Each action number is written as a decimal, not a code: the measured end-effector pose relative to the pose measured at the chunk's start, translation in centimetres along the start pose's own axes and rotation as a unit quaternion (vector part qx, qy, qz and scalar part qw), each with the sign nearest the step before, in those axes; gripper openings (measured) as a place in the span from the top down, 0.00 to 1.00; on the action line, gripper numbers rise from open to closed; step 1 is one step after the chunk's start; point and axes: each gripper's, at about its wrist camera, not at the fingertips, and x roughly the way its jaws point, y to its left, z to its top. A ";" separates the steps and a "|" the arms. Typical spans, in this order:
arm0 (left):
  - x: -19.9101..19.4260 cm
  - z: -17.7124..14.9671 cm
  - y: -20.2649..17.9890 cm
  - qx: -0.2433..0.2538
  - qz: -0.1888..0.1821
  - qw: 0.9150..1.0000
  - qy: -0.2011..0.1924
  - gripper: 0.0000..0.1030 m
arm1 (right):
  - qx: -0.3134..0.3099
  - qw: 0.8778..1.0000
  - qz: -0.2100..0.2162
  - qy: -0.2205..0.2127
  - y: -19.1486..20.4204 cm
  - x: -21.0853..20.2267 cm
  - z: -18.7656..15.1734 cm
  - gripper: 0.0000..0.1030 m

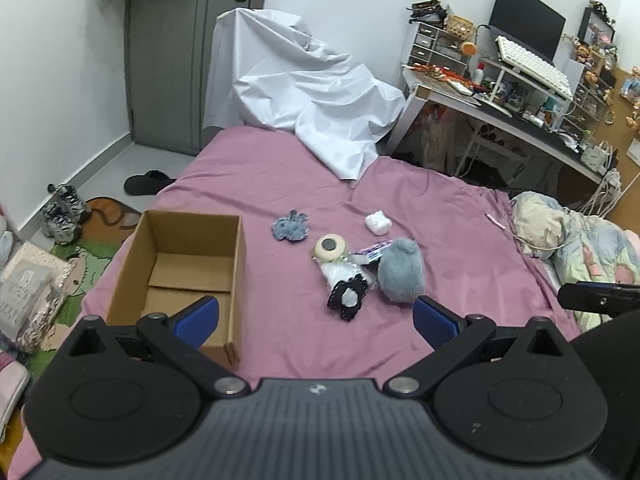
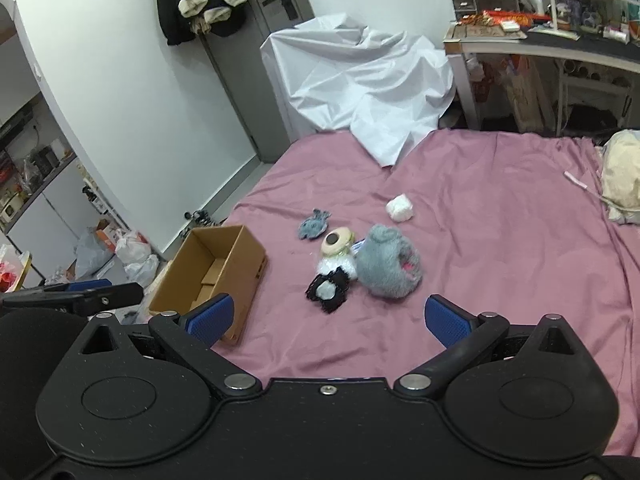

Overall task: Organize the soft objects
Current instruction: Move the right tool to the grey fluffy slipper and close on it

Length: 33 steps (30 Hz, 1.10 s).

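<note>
Both grippers are held wide apart, empty: the left gripper (image 1: 316, 318) and the right gripper (image 2: 326, 318). Ahead of them on the pink bed (image 1: 460, 216), five soft objects are counted: one grey plush (image 1: 400, 274), one black-and-white toy (image 1: 347, 292), one round cream piece (image 1: 330, 247), one blue scrap (image 1: 291, 227), one white wad (image 1: 377, 222). All are judged light and squashy; the grey plush is best pinched across its bulk. One open cardboard box (image 1: 182, 268) waits ahead-left, apparently empty.
</note>
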 end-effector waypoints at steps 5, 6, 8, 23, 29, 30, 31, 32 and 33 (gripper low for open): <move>1.2 1.0 0.3 0.005 -0.003 1.000 -0.002 0.01 | 0.013 1.000 -0.003 -0.008 -1.2 0.5 0.4 0.00; 1.6 1.3 0.3 0.004 -0.005 1.000 -0.001 0.01 | 0.016 1.000 -0.005 -0.009 -1.5 0.7 0.4 0.00; 2.2 1.6 0.5 0.003 -0.008 1.000 0.002 0.01 | 0.021 1.000 -0.009 -0.010 -2.0 1.1 0.5 0.00; 8.7 4.2 -1.5 0.064 -0.033 0.997 0.014 0.03 | 0.063 0.997 -0.034 -0.009 -6.1 5.2 0.7 0.06; 12.0 4.7 -2.7 0.083 -0.048 0.995 0.023 0.04 | 0.072 0.996 -0.046 0.014 -7.3 7.7 0.9 0.19; 12.5 4.8 -2.9 0.086 -0.052 0.995 0.024 0.05 | 0.073 0.996 -0.047 0.016 -7.4 8.0 0.9 0.20; 13.2 4.9 -3.0 0.088 -0.056 0.994 0.027 0.08 | 0.074 0.996 -0.048 0.017 -7.5 8.3 0.9 0.22; 13.6 4.9 -3.0 0.089 -0.059 0.994 0.031 0.09 | 0.076 0.996 -0.048 0.019 -7.7 8.6 1.0 0.24; 14.3 5.0 -3.1 0.090 -0.062 0.993 0.035 0.09 | 0.077 0.996 -0.047 0.021 -7.8 8.9 1.0 0.25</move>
